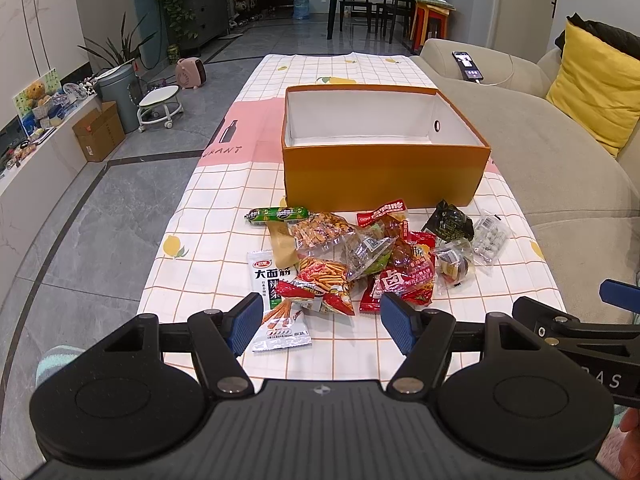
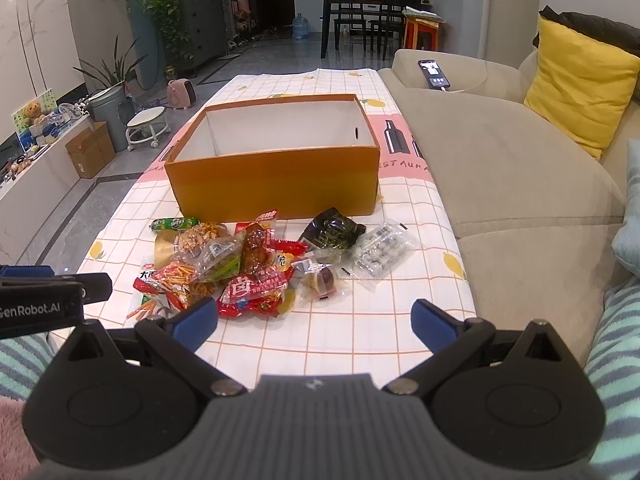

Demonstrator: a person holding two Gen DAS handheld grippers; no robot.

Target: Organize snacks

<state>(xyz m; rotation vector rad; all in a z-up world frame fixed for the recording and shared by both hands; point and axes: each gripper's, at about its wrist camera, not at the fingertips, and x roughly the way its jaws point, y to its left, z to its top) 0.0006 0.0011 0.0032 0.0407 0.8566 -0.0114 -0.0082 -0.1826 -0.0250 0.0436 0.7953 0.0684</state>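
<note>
Orange cardboard forms the open box [image 1: 384, 176], white inside and with nothing in it, standing on the checked tablecloth [image 1: 208, 216] beyond the snack pile [image 1: 360, 256]. The pile lies between the box and both grippers, just in front of the box's near wall. The left gripper [image 1: 322, 322] hangs over the pile's near edge with its blue pads spread wide and nothing between them; a white noodle-stick packet [image 1: 276, 304] lies under its left pad and red packets [image 1: 404, 280] sit just ahead of its right pad. The right gripper [image 2: 314, 322] is likewise spread and holds nothing, with bare cloth under it and the pile ahead and to its left. A green sausage stick [image 1: 278, 214] lies at the pile's far left, close to the box.
</note>
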